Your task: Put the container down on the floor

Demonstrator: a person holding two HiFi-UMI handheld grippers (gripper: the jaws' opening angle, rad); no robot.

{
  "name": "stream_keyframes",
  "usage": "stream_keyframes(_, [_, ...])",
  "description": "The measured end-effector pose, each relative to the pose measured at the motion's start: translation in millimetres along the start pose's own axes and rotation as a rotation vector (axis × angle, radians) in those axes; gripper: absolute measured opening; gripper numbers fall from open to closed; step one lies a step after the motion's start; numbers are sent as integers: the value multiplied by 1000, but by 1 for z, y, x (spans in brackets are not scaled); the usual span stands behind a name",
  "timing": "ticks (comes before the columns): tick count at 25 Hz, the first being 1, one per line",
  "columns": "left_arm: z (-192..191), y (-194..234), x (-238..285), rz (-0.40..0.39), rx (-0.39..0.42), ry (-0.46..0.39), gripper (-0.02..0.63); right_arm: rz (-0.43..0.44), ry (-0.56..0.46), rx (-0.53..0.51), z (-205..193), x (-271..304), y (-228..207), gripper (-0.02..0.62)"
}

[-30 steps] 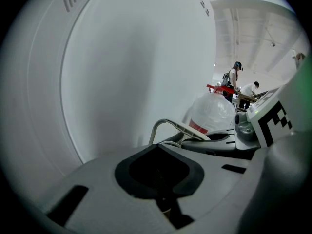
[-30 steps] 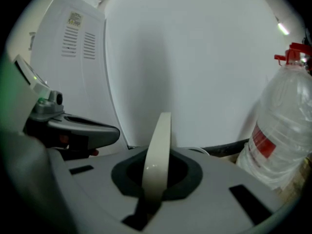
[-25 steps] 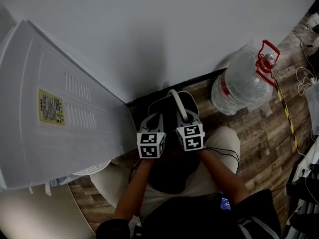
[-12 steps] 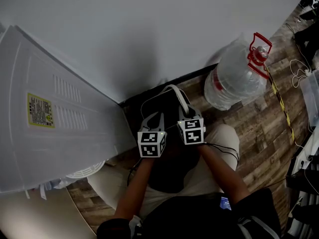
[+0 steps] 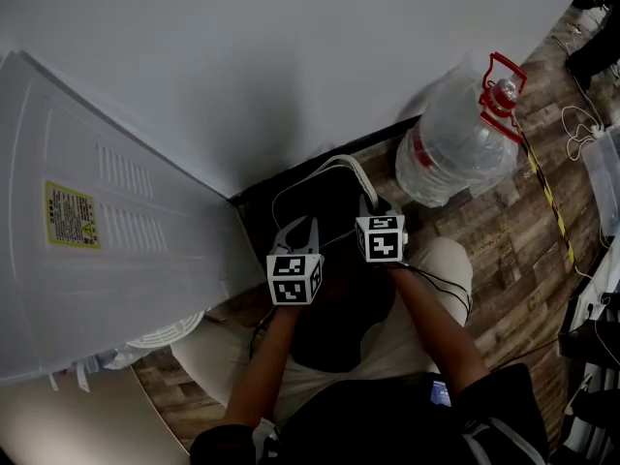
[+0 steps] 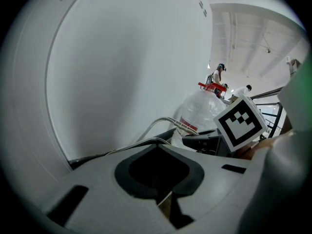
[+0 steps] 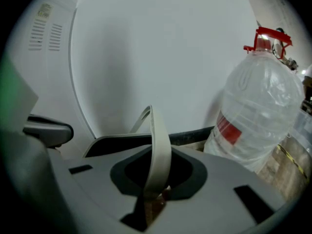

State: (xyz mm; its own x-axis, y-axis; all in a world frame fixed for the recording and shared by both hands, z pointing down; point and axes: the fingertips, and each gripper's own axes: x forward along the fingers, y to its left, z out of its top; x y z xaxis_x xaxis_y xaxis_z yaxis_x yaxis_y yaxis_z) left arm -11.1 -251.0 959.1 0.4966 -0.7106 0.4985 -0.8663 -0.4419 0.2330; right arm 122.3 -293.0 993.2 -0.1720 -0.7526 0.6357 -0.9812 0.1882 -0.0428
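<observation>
A dark container [image 5: 315,197] with a pale strap handle [image 5: 351,170] sits low by the wall, between the person's knees. My right gripper [image 5: 371,208] is shut on that strap [image 7: 158,145], which loops up out of its closed jaws in the right gripper view. My left gripper [image 5: 294,227] hovers at the container's left edge. Its jaws [image 6: 163,201] stand closed, and I see nothing between them. Thin white cords [image 6: 161,128] arc just beyond them. The container's base is hidden by the grippers and arms.
A big clear water bottle [image 5: 455,143] with a red cap handle lies on the wood floor to the right [image 7: 258,116]. A white appliance panel [image 5: 97,250] leans at the left. The white wall [image 5: 291,56] is straight ahead. Cables [image 5: 581,129] trail at far right.
My right gripper has moved a little up and to the right with the strap, drawing the loop flatter. The left gripper has stayed about where it was.
</observation>
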Motion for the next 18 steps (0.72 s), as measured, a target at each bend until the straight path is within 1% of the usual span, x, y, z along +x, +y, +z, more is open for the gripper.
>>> stream_keyframes(4, [-2,-3,1,-11,-2,2,17,-14,25,5,-6,6,-9,34])
stream_keyframes(11, [-8,-8,4,-27,-3,14,17,-64,68,25,-19,14,-24,37])
stream_keyframes(18, [-15,-14,6,-44,-4,24,17,-72,120,47,-37,19,-35,74])
